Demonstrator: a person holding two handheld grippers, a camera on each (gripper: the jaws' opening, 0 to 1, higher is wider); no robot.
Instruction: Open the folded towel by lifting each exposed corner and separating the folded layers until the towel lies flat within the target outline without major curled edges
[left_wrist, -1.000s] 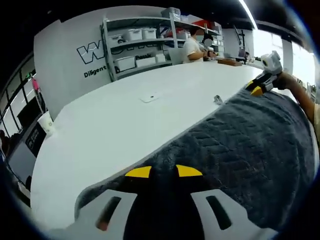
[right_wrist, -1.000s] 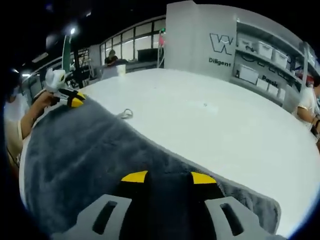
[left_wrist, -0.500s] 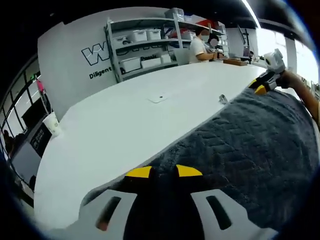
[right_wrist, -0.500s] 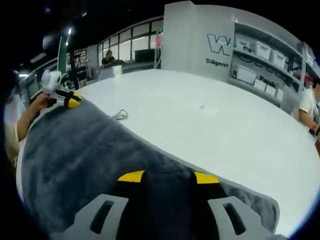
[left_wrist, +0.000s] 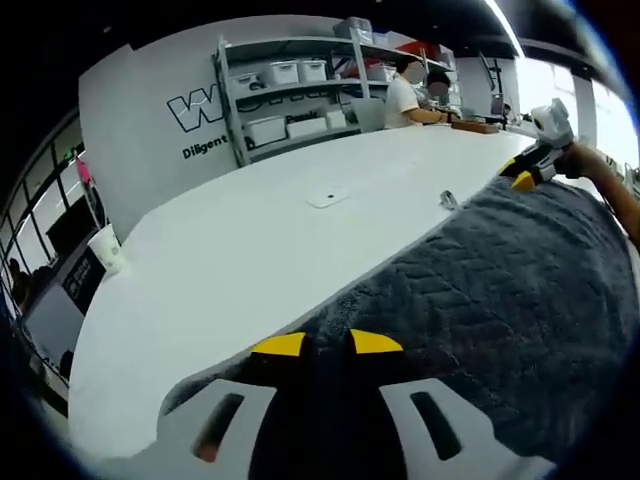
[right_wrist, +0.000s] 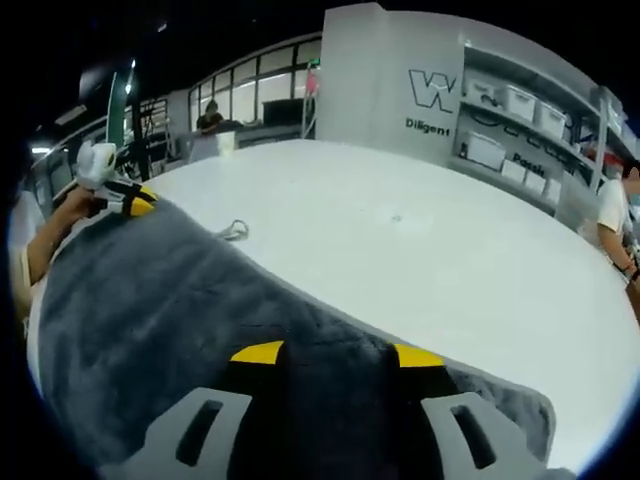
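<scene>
The left gripper (left_wrist: 327, 344) is pinching the dark grey towel (left_wrist: 500, 290) at 6 o'clock, jaws clamped on its edge. The right gripper (right_wrist: 337, 354) is likewise gripping the towel's edge over the white table (right_wrist: 400, 240).

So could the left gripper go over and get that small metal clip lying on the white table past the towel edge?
Probably not as things stand. The left gripper is shut on the towel. The clip lies on bare table nearer the right gripper, so the left would have to let go first.
</scene>
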